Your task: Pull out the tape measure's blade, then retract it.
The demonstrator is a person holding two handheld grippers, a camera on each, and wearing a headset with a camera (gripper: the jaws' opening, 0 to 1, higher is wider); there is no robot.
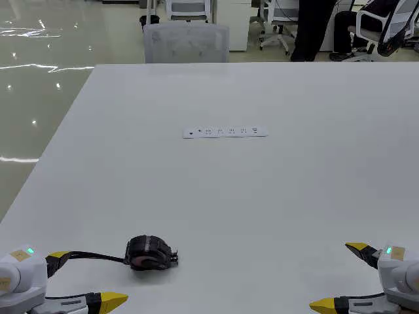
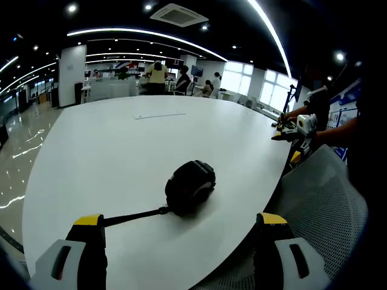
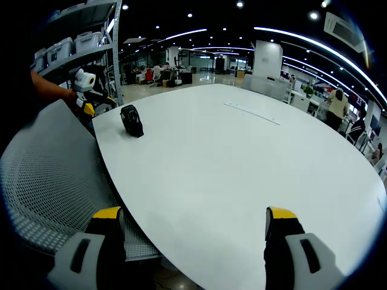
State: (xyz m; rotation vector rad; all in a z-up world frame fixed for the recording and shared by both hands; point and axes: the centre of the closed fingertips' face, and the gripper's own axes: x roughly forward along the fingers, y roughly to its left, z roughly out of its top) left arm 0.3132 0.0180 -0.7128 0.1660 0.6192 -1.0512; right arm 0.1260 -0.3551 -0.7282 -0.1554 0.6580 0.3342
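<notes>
At the near left edge of the white tabletop (image 1: 262,196), the left hand-held gripper (image 1: 86,278) has its yellow-tipped jaws spread wide, with nothing clamped between them. A thin black strap (image 1: 95,257) reaches one jaw tip from the tape measure; whether strap and tip touch cannot be told. The tape measure (image 1: 149,252), black and rounded, lies on the tabletop just beside this hand-held gripper. In the left gripper view it sits ahead of the gap between the jaws. Farther back, near the middle of the tabletop, lies a flat white strip (image 1: 224,132) with small dark marks. At the near right edge, well apart from the tape measure, the right hand-held gripper (image 1: 340,275) also has its jaws wide apart, over bare tabletop.
</notes>
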